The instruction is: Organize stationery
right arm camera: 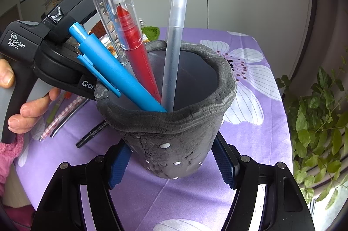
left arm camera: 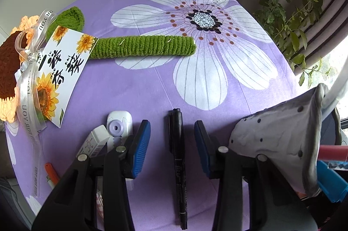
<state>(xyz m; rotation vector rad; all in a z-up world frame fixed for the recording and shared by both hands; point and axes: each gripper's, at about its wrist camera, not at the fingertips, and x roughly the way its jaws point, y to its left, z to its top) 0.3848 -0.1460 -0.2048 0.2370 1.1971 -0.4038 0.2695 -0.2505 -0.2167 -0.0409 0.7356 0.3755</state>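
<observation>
From the left wrist, the left gripper [left arm camera: 172, 142] hangs over a purple flowered tablecloth [left arm camera: 134, 87] with its blue pads apart. A black marker [left arm camera: 178, 165] lies on the cloth between them, and neither pad touches it. Left of the gripper sit a white eraser [left arm camera: 94, 144], a white and lilac correction tape [left arm camera: 119, 125] and an orange pen [left arm camera: 51, 172] at the near left edge. Farther off on the left lies a crocheted sunflower [left arm camera: 139, 47] with a ribbon and a card. At the near right, the grey pen holder [left arm camera: 280, 144] leans into view.

From the right wrist, the right gripper [right arm camera: 171, 163] clamps the grey pen holder [right arm camera: 174, 144] low on its wall, one blue pad pressing each side. The holder stands on the cloth and contains a blue pen [right arm camera: 113, 72], a red pen [right arm camera: 134, 46] with a clear cap, and a frosted pen [right arm camera: 174, 46]. To the left, a hand [right arm camera: 26, 107] holds the left gripper's black body beside the holder's rim, and the black marker [right arm camera: 92, 133] lies on the cloth below.
</observation>
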